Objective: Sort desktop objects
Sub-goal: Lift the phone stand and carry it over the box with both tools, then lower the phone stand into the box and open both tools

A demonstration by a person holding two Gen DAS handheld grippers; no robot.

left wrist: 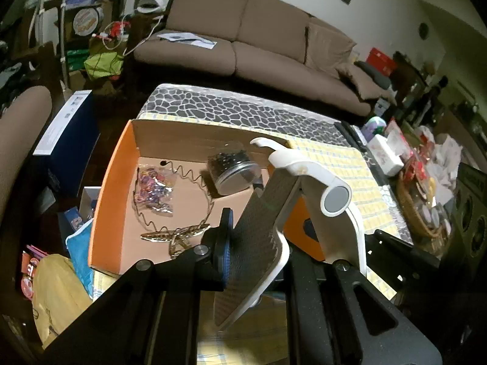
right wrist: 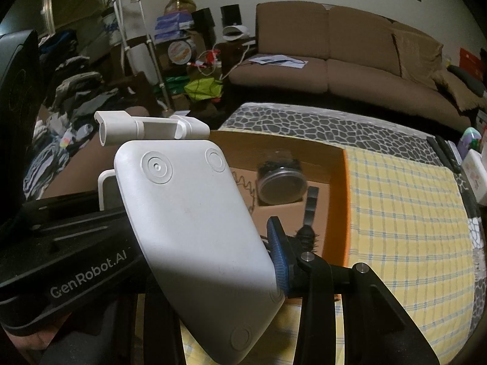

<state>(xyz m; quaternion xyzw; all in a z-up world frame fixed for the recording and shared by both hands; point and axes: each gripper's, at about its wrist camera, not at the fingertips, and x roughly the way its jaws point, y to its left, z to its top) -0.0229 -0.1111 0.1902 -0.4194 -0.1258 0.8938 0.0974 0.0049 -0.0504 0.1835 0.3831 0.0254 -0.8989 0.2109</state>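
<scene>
Both claws clamp the white phone stand [right wrist: 194, 231]: left claw [left wrist: 252, 252] nearly shut on its plate, right claw [right wrist: 213, 258] on its base, above the desk [right wrist: 404, 213]. Jar [left wrist: 232, 170], hair ties [left wrist: 152, 188], clips [left wrist: 175, 234] already boxed in orange box [left wrist: 105, 194]; stand left.

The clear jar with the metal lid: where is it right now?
The jar lies on its side inside the orange cardboard box, toward its far wall, right of the wavy wire headband; the right wrist view shows it too.

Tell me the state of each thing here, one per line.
Stand: folded, gripped by both grippers above the box.
Box: open, partly filled.
Jar: lidded, on its side in the box.
Left gripper: shut on the stand.
Right gripper: shut on the stand.
</scene>
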